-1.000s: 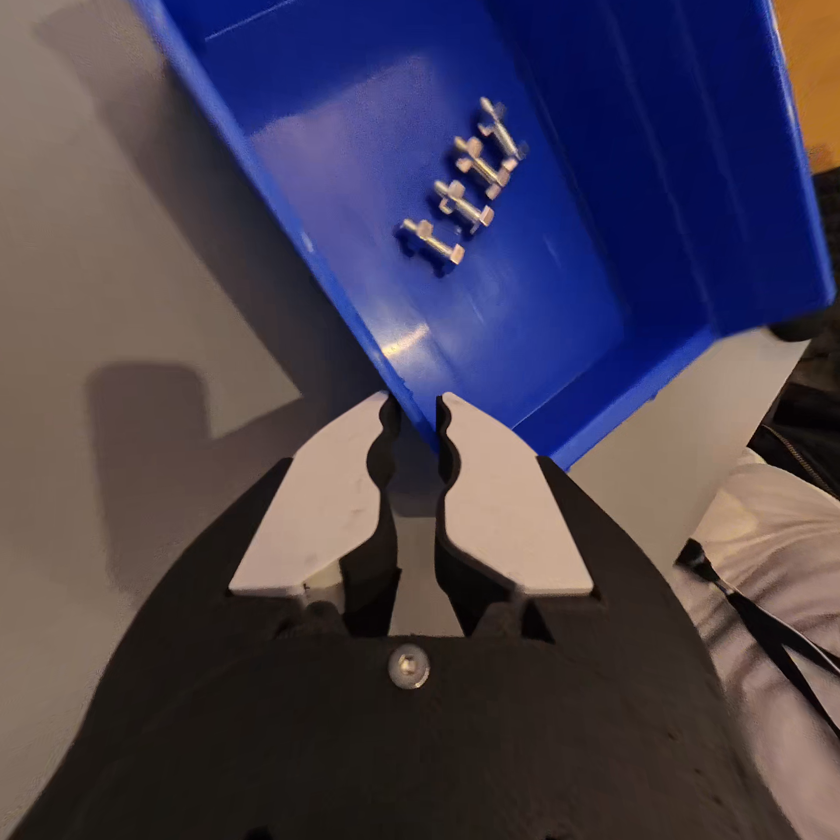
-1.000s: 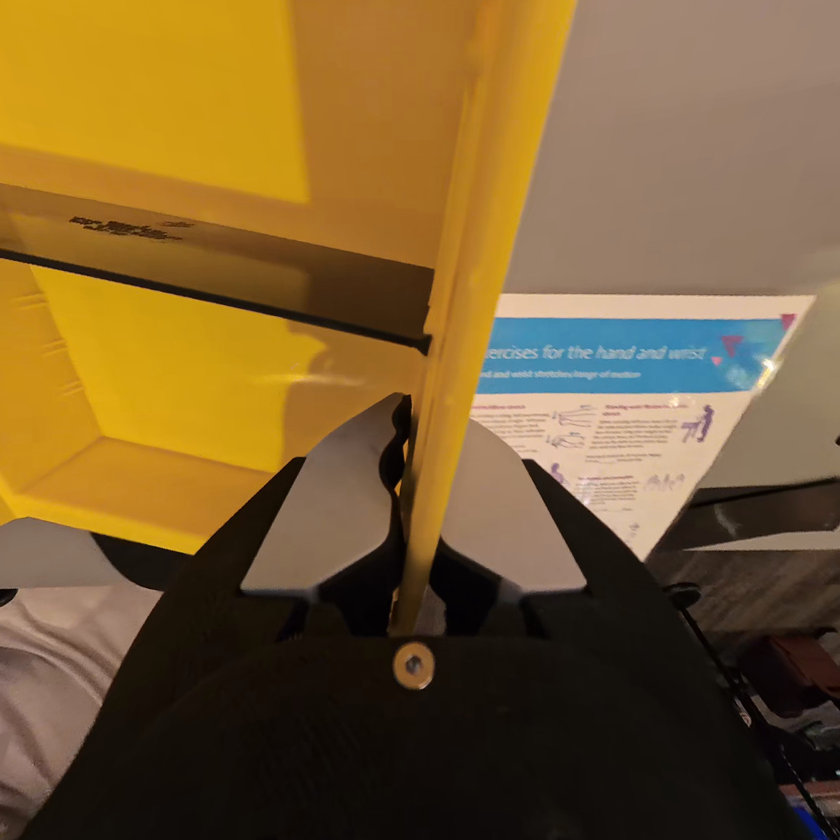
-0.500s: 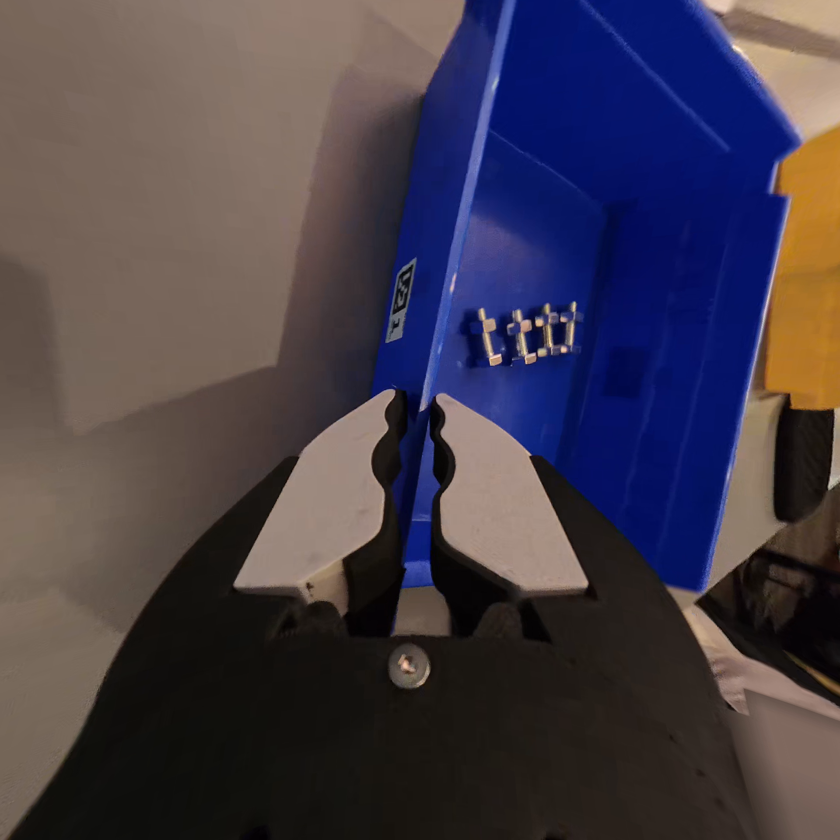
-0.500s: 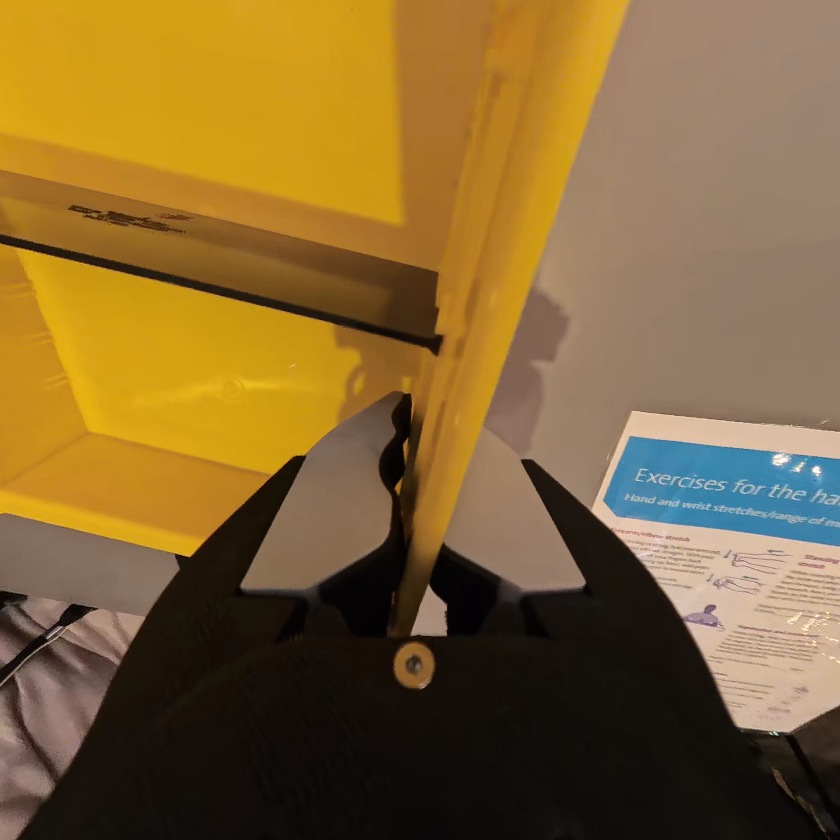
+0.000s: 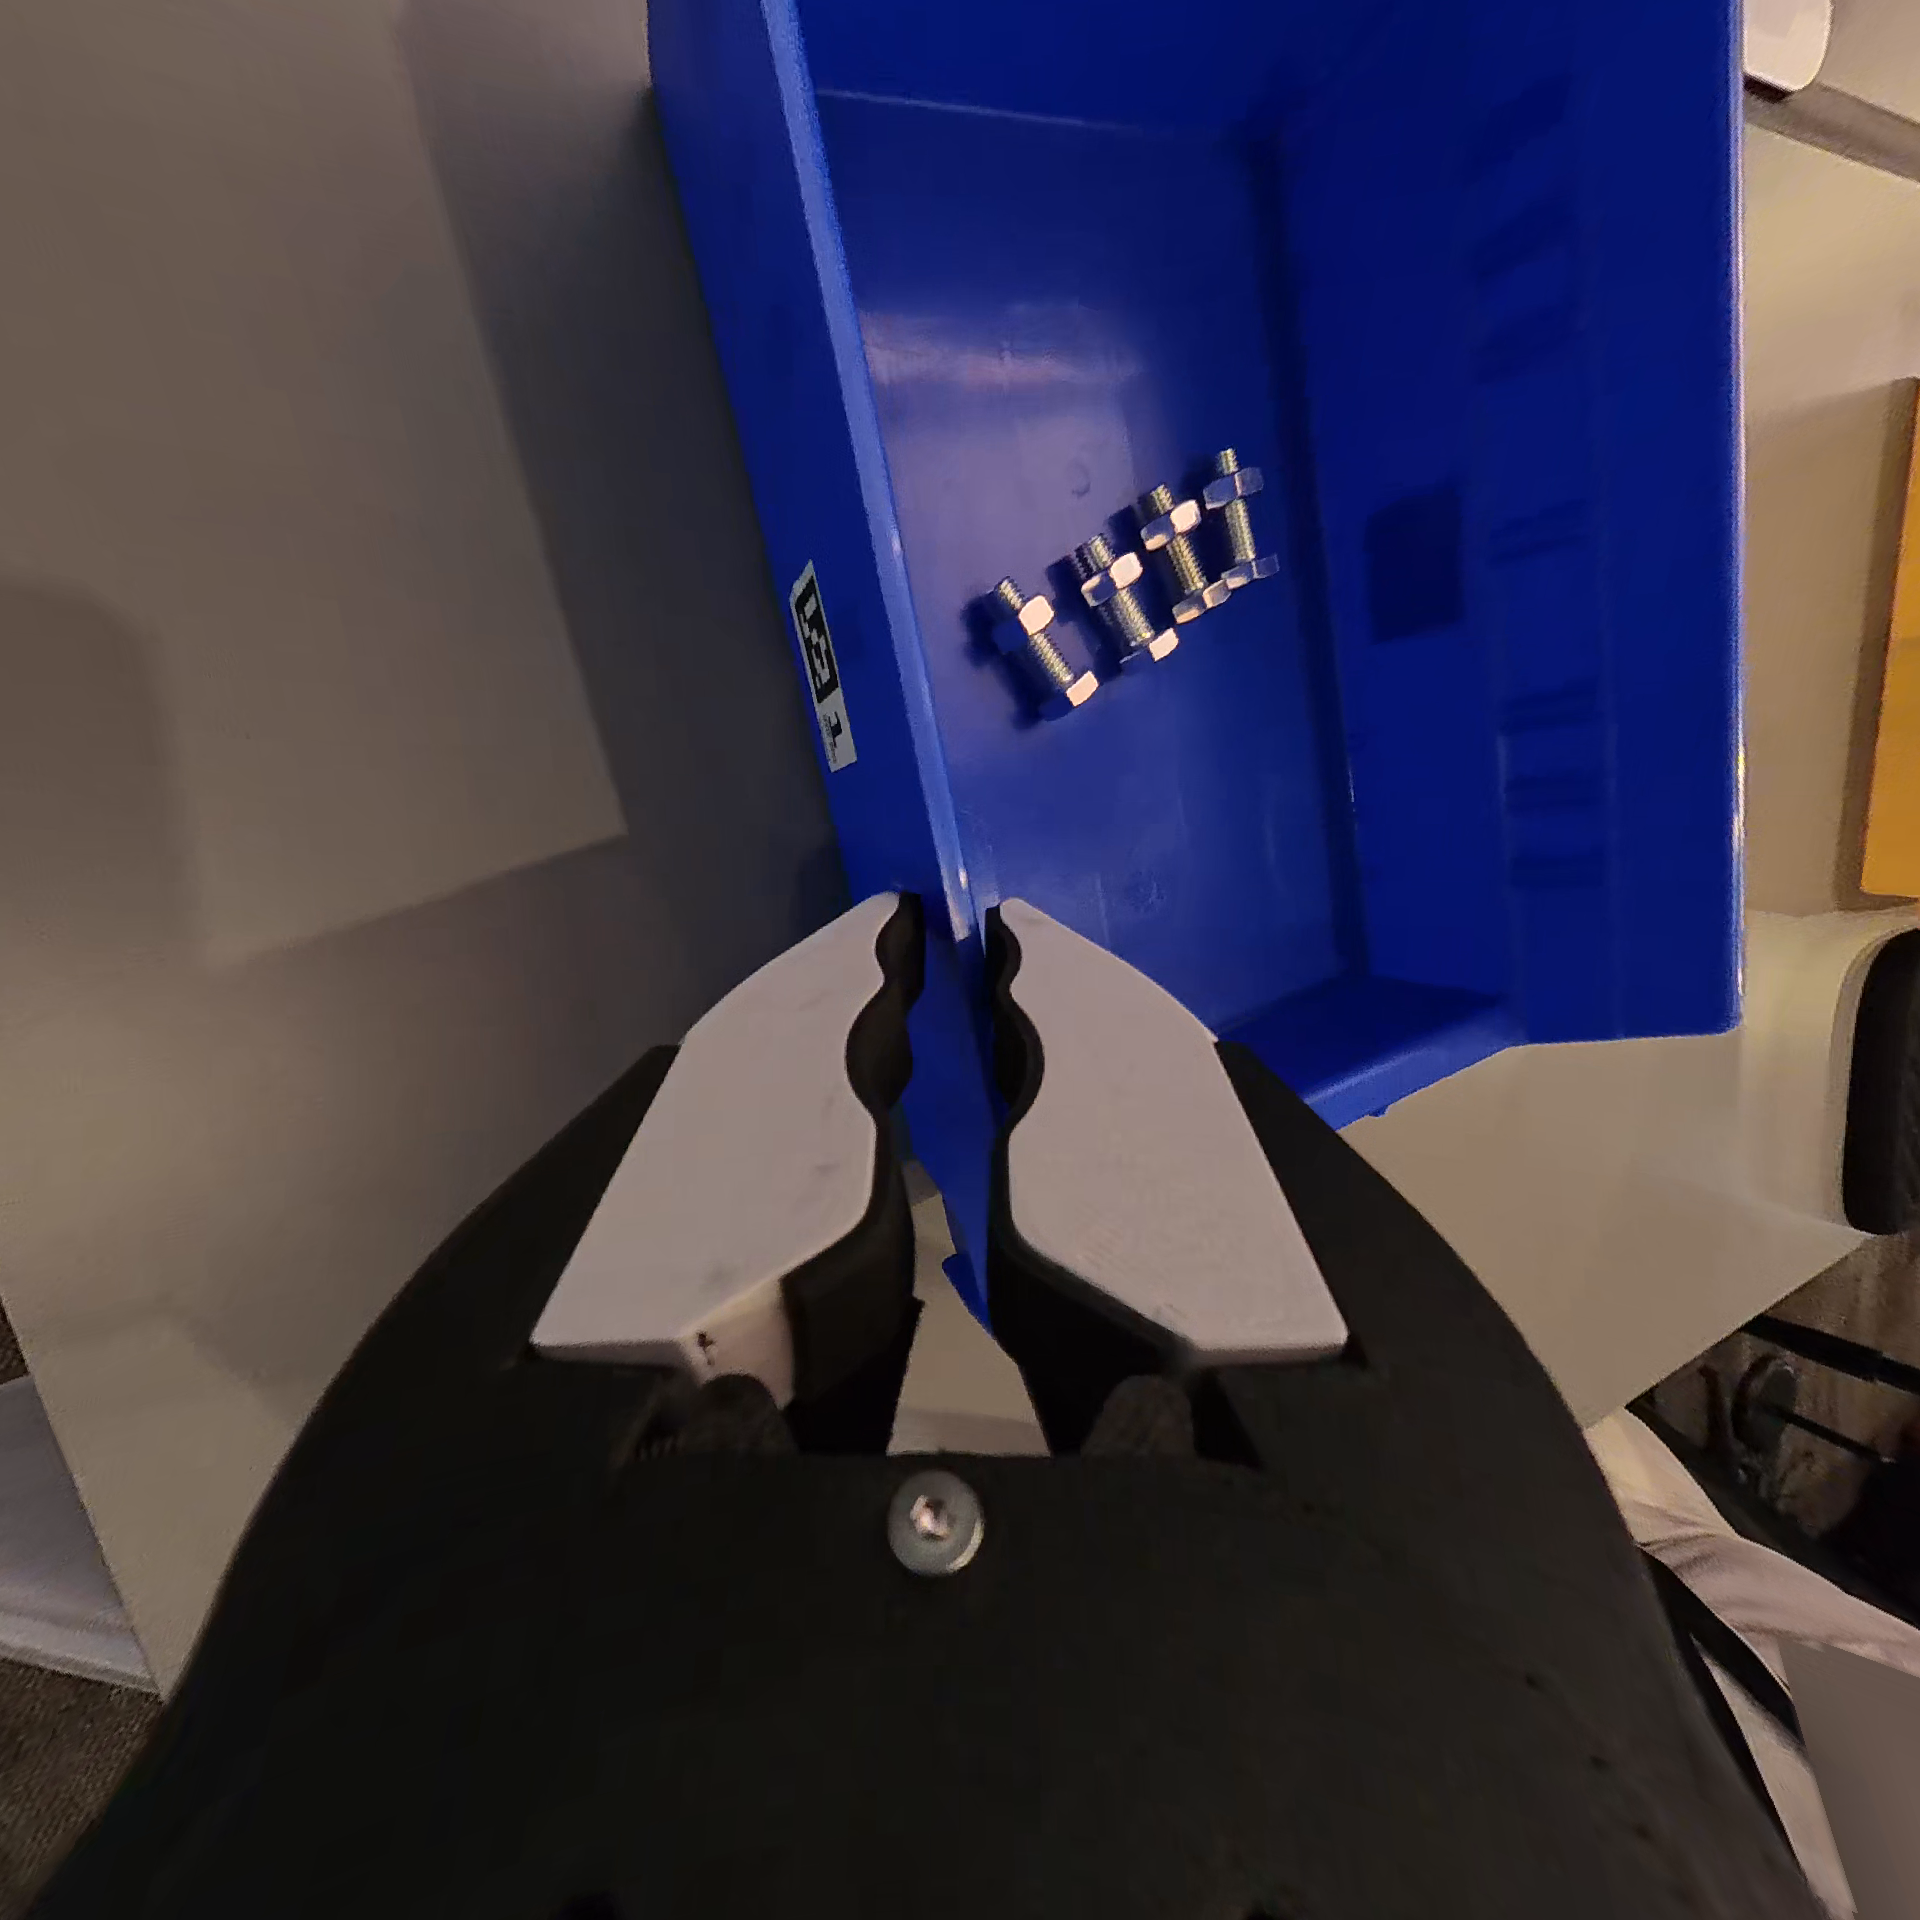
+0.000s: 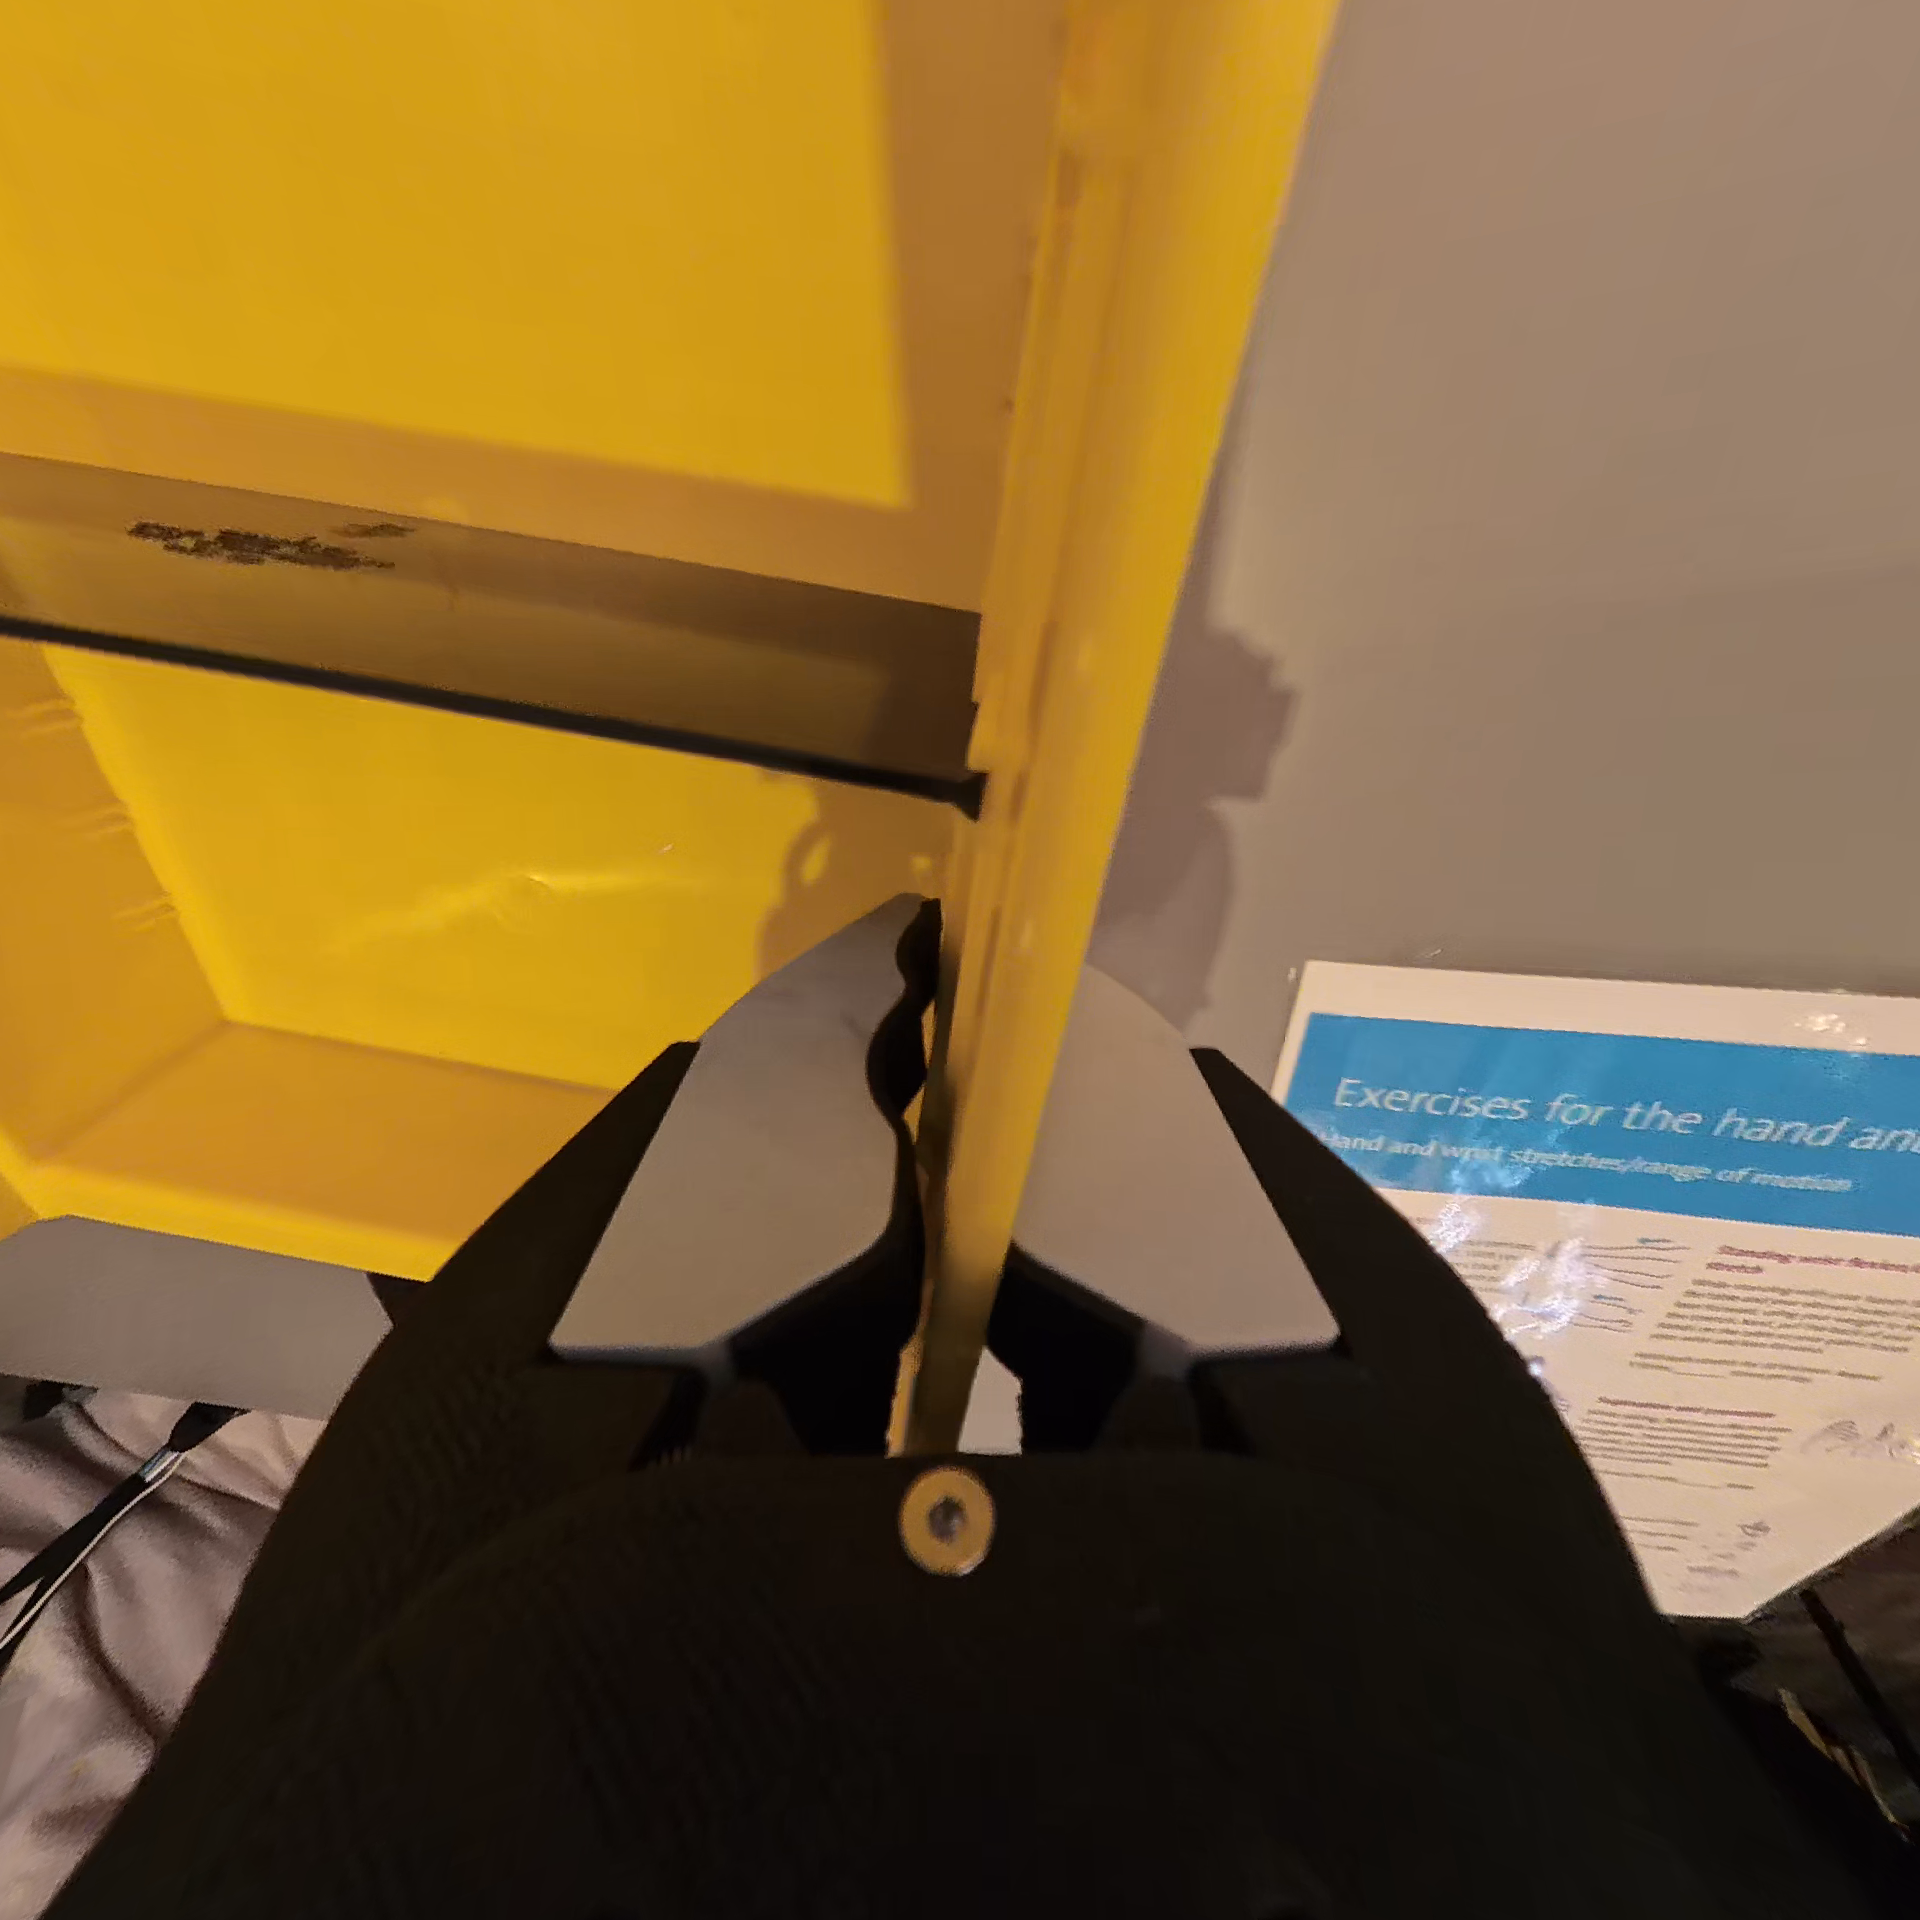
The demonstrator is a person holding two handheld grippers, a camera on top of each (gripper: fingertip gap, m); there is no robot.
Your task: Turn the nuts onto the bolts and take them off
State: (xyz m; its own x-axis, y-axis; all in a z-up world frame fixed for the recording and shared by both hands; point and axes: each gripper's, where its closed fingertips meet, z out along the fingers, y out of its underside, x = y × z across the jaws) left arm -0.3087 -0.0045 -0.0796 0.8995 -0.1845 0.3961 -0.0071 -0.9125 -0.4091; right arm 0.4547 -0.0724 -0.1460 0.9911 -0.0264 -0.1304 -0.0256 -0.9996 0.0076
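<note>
**Bolts with nuts in a blue bin, both grippers clamped on bin walls**

Bolts [image 5: 1127,592], four of them, lie side by side on the floor of the blue bin [image 5: 1455,727], each with a nut [image 5: 1039,620] threaded on its shank. They sit near the bin's left wall, roughly midway along it. A black-and-white sticker [image 5: 821,665] is stuck on the outside of that same wall.

The left gripper [image 5: 951,914] has its jaws nearly closed on the near end of the blue bin's left wall, the blue plastic pinched between the wavy black pads. The bin rests on a pale grey table [image 5: 312,520].

The right gripper [image 6: 987,935] is closed in the same way on the side wall of a yellow bin [image 6: 468,260], the wall running up between its fingers. A dark divider [image 6: 488,644] crosses the yellow bin's inside; no bolts show in the visible part. Beside the yellow bin, on the table, lies a printed sheet [image 6: 1662,1247] with a blue band across its top.
</note>
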